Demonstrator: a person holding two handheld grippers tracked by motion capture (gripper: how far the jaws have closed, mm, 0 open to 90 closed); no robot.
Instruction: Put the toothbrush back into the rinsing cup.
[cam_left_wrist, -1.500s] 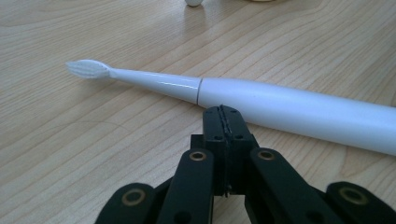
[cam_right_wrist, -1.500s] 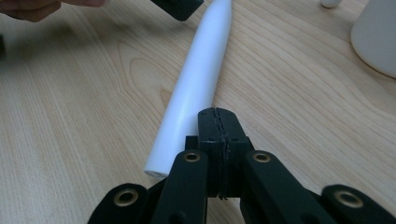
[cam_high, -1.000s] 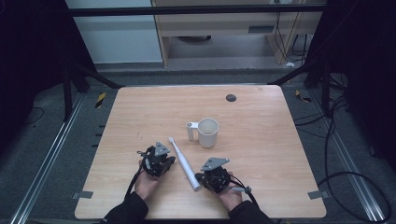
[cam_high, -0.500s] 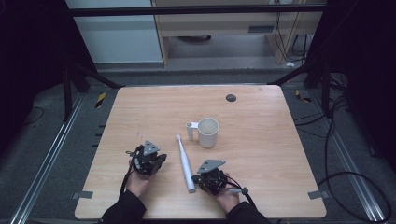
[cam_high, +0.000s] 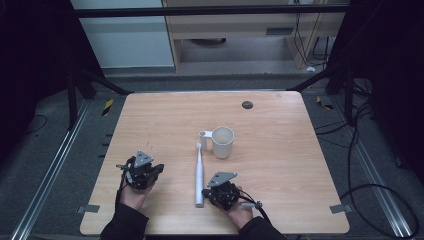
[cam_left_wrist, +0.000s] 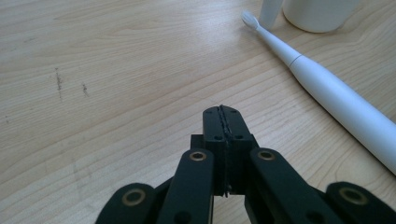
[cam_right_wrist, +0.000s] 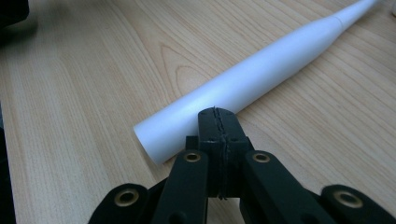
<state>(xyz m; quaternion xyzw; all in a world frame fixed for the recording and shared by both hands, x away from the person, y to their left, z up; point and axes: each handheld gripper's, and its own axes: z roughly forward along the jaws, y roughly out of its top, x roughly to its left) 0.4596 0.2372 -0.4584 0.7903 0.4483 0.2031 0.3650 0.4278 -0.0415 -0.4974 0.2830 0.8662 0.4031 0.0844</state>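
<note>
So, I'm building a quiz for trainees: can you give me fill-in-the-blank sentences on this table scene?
1. The electric toothbrush lies ____ on the wooden table.
2. Its bristles point toward the white ____.
3. Both the left tool and the right tool have their jaws ____.

Missing words: flat; mug; shut

A lab or test room set up for recording. A light wooden table (cam_high: 165, 115) stands inside a black metal frame (cam_high: 210, 11), on grey carpet floor (cam_high: 65, 165). Metal rails (cam_high: 45, 175) run along the floor on both sides of the table. Black cables (cam_high: 370, 165) trail over the floor to the table's right. Beyond the table stands a pale wooden desk (cam_high: 235, 25).
</note>
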